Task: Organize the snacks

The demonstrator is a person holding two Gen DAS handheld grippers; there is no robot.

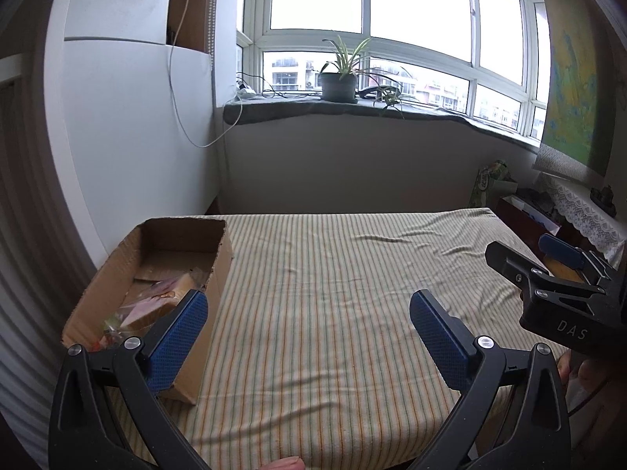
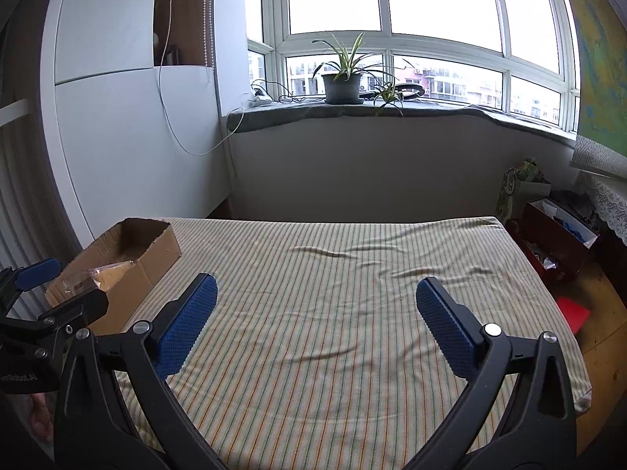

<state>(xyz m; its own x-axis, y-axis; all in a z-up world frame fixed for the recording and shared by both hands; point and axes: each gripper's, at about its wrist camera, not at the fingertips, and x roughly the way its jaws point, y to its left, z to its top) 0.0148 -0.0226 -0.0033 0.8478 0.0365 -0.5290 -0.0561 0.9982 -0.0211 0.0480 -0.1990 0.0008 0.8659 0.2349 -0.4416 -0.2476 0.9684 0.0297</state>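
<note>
An open cardboard box (image 1: pixel 221 266) (image 2: pixel 160 252) stands at the left edge of the striped tablecloth (image 1: pixel 333 313) (image 2: pixel 333 313). Inside it lie clear-wrapped snacks (image 1: pixel 156 301) (image 2: pixel 106 274), among them a tan sandwich-like pack. My left gripper (image 1: pixel 309 313) hangs open over the cloth just right of the box, nothing between its blue pads. My right gripper (image 2: pixel 315 299) is open too, above the middle of the table, holding nothing. Each gripper shows at the edge of the other's view: the right gripper (image 1: pixel 540 262) and the left gripper (image 2: pixel 58 286).
A window sill with a potted plant (image 1: pixel 339 78) (image 2: pixel 343 78) and cables runs behind the table. White cabinets stand at the left. To the right on the floor are a dark red box (image 2: pixel 556 239) with clutter, a green bag (image 2: pixel 521 184) and a red item (image 2: pixel 572 313).
</note>
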